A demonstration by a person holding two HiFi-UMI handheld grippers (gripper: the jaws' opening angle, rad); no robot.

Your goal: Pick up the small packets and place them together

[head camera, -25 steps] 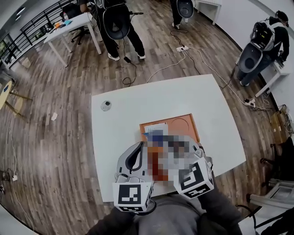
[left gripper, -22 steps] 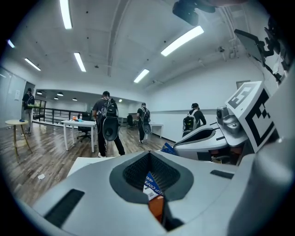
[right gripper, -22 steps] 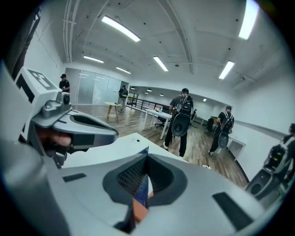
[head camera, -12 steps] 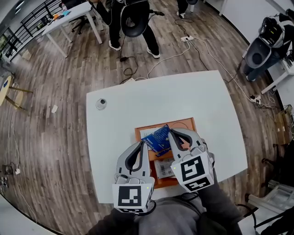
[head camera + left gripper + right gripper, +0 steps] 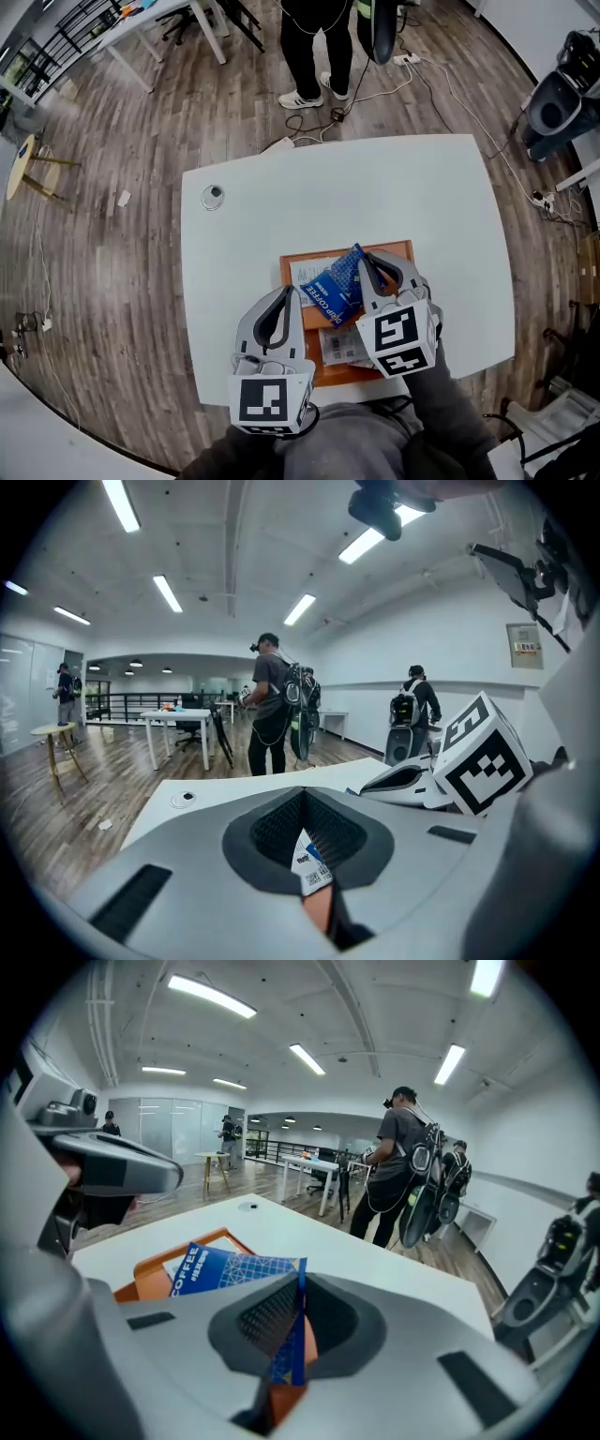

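Right gripper (image 5: pixel 373 266) has dropped toward the orange tray (image 5: pixel 397 248), jaws clamped on the blue coffee packet (image 5: pixel 332 287) above the white packets (image 5: pixel 343 348). Left gripper (image 5: pixel 289 298) closed, apparently empty. Placing step; next: lower onto the pile, release.

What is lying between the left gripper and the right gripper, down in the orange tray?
In the head view, white printed packets lie in the orange tray, between the left gripper and the right gripper.
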